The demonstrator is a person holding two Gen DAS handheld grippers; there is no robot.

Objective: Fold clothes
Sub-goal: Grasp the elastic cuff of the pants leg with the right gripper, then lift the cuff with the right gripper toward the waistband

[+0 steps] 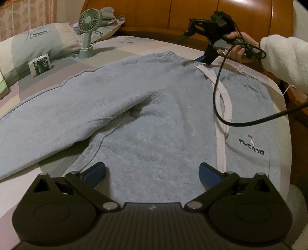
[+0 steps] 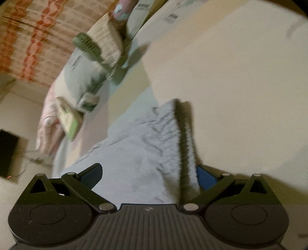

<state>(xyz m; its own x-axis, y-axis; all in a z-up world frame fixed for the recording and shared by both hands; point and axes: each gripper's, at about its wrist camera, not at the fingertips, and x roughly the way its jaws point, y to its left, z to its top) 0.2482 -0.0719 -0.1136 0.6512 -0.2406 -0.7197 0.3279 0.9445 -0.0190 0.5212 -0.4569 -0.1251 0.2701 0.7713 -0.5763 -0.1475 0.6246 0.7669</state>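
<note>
1. The light blue sweatpants (image 1: 154, 119) lie spread on the bed (image 1: 123, 48), waistband toward the wooden headboard (image 1: 173, 17), one leg running off to the left and crossing over the other near the crotch. A white drawstring (image 1: 221, 115) trails down the front beside an embroidered logo (image 1: 252, 148).

2. The left gripper (image 1: 153, 171) hovers over the lower part of the pants with its jaws spread wide and nothing between them.

3. The right gripper (image 2: 149, 173) is at the waistband (image 2: 184, 138), its jaws also apart; the elastic edge runs between the blue pads, but they do not look closed on it.

4. Handling, as a judgement: the fabric looks like thick, soft fleece, light, limp and not slippery. It should drape and sag when lifted, so a pinch through both layers at a firm edge seems best: the gathered waistband, or a side seam or cuff. The loose drawstring could snag or drag.

5. The left wrist view shows the whole garment, the person's hand (image 1: 236, 46) and white sleeve (image 1: 284, 57) holding the right tool, its black cable (image 1: 217, 92) looping over the pants, and a small green fan (image 1: 89, 32) by the pillow (image 1: 38, 42).

6. The right wrist view, blurred, shows what the other cannot: the waistband ridge standing up close against the right pad.
</note>
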